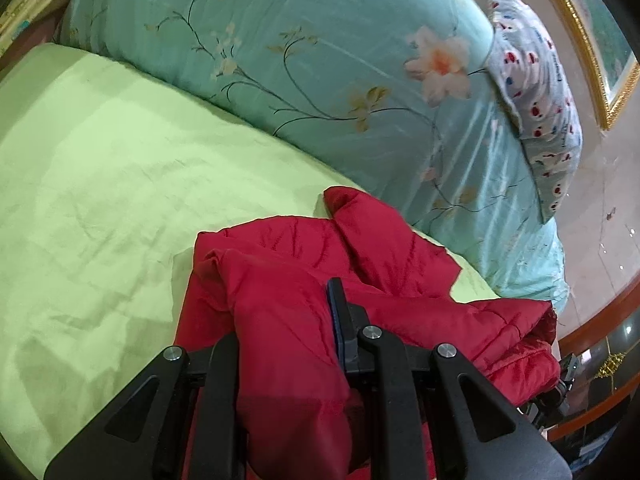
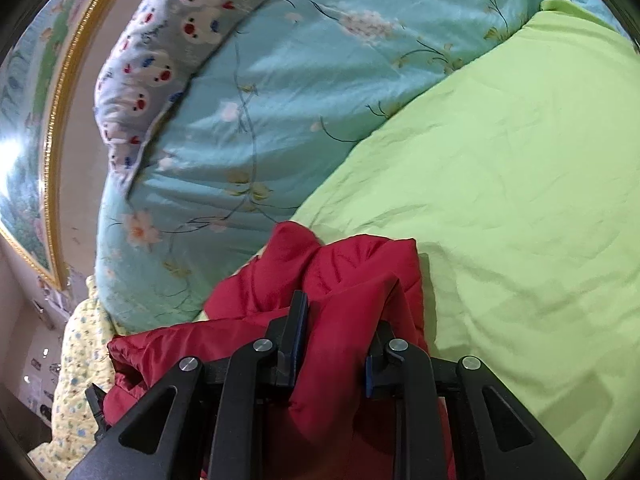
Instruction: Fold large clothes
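1. Subject: a red padded jacket (image 1: 304, 280), bunched and part lifted over the near edge of a green sheet (image 1: 100, 184).
2. Left gripper (image 1: 280, 320): its jaws are closed on a thick fold of the jacket. Cloth fills the gap between them and covers the left-hand finger.
3. Right gripper (image 2: 340, 344): likewise clamped on a gathered fold of the jacket, with fabric draped over the right-hand finger.
4. Position: in both wrist views the garment lies straight ahead of the tongs and trails away towards the far side. A crumpled sleeve or collar end (image 1: 352, 208) lies on the sheet near the teal floral quilt (image 1: 312, 48).
5. Key relation: the free bulk of the jacket lies beyond both grippers, so its long axis appears to run away from them, near to far. Neither hand is clearly the nearer; each holds a near corner or edge.
6. Judgement: the fold appears incomplete. The coming move likely carries the held edge forward over the resting part.
7. Surroundings: a patterned pillow (image 1: 532, 92) rests against the quilt, well apart from the jacket.
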Available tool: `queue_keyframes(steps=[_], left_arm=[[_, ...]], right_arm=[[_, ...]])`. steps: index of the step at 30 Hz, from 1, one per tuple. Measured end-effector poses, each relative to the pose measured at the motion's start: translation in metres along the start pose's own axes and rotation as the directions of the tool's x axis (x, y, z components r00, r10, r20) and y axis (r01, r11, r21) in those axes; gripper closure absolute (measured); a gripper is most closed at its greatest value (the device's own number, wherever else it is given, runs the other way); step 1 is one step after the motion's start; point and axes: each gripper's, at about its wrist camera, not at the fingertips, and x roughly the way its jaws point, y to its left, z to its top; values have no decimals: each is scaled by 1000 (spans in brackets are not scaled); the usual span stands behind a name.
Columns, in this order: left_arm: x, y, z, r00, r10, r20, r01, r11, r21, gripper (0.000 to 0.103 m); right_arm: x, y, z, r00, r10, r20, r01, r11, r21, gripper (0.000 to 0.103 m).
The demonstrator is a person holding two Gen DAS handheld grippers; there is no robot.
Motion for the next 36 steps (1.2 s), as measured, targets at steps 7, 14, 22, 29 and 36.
queue_keyframes(steps=[7,14,22,29,36], left_arm=[[21,7,3,1000,17,-10,-17,1000,-1,85],[38,13,11,999,21,-35,-22,999,-23,84],[50,21,25,997,-35,-66,31,997,-67,84],[21,15,35,996,-69,-58,67,997,-46,80],[-48,-16,24,994,-100,47,95,991,89,69]], right_arm=[[21,-6,2,1000,-28,-4,28,1000,1,79],[36,-13,4,999,-42,-1,42,999,18,78],[56,-23,11,998,-67,-1,67,996,67,76],[72,-25,17,995,-100,11,98,992,74,76],[77,-22,19,993,-116,17,115,992,55,76]])
